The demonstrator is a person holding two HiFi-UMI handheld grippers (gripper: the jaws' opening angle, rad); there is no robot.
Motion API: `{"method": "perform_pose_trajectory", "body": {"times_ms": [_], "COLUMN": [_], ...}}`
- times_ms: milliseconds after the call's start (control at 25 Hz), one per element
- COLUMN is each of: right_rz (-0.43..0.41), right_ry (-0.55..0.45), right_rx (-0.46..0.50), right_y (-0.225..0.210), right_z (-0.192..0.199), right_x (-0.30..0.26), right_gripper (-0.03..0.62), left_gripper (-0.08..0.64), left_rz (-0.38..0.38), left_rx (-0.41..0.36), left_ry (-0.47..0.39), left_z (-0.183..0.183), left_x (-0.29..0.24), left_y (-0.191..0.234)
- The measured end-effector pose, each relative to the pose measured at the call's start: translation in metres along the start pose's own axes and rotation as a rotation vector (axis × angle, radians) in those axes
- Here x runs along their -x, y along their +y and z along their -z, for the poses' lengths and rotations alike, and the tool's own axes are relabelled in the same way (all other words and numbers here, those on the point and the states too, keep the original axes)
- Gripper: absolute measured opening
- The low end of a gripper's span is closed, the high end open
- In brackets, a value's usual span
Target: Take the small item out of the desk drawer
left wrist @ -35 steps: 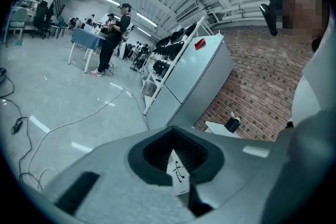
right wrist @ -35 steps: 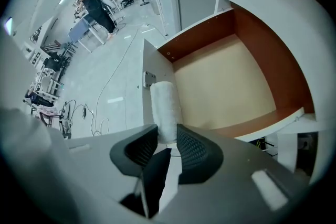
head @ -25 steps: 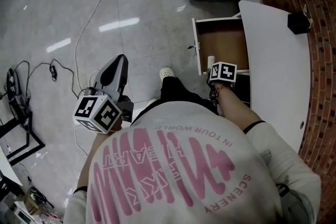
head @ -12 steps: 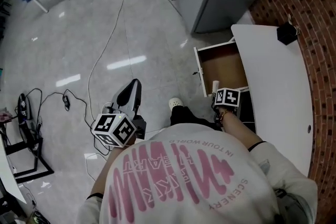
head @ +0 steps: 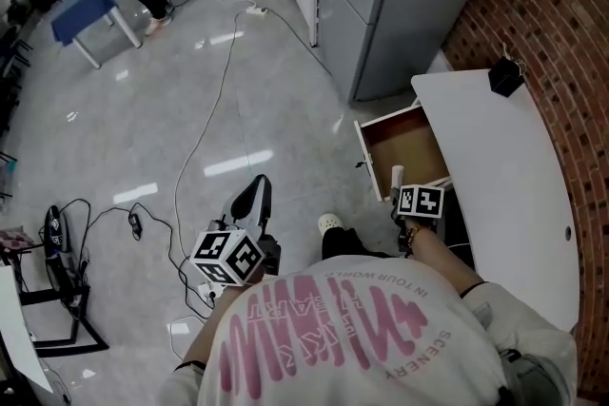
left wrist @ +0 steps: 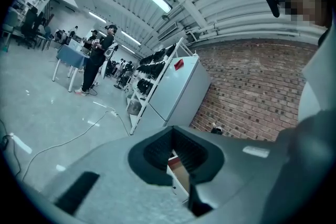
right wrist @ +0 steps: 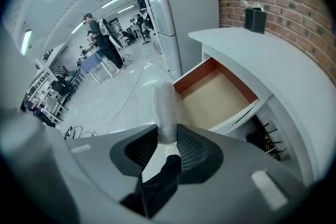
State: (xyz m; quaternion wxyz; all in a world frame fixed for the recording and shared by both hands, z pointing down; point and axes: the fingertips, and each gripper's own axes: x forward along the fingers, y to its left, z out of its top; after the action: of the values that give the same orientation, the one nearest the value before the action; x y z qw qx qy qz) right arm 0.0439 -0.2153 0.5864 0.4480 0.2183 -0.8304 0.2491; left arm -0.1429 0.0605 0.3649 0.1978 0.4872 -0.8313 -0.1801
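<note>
Right gripper pinches the small white cylinder between its jaws; we note it held above the front edge of the open, otherwise bare drawer of the white desk. Left gripper hangs over the floor, jaws slightly parted, empty.
</note>
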Motion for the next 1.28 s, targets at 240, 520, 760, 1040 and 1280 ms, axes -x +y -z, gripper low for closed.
{"method": "perform_pose_trajectory", "body": {"times_ms": [240,520,760,1040,1280], "right_rz": [-0.010,-0.044,-0.084,-0.137,-0.212], "right_ry": [-0.099,-0.199,-0.278,-0.363,-0.408], "right_rx": [0.007,-0.008,-0.022,0.005,0.070], "right_y": [0.007,0.024,0.043,0.070,0.112], "right_z": [-0.022,-0.044,-0.065,-0.094,-0.109], "right_x": [0.025,0.048,0.067,0.092,0.110], "right_gripper": [0.121,0.121,0.121,0.121,0.121], "left_gripper": [0.003,0.003,0.003,0.003,0.003], "left_rz": [0.024,0.039,0.045,0.037,0.013], "left_rx": [-0.019,-0.032,-0.034,-0.029,-0.016], "left_ry": [-0.009,-0.030,-0.046,-0.064,-0.069], "left_z": [-0.001,-0.007,-0.011,-0.016,-0.018], "left_x": [0.009,0.020,0.028,0.037,0.048], "left_y": [-0.007,-0.012,-0.012,-0.010,-0.006]}}
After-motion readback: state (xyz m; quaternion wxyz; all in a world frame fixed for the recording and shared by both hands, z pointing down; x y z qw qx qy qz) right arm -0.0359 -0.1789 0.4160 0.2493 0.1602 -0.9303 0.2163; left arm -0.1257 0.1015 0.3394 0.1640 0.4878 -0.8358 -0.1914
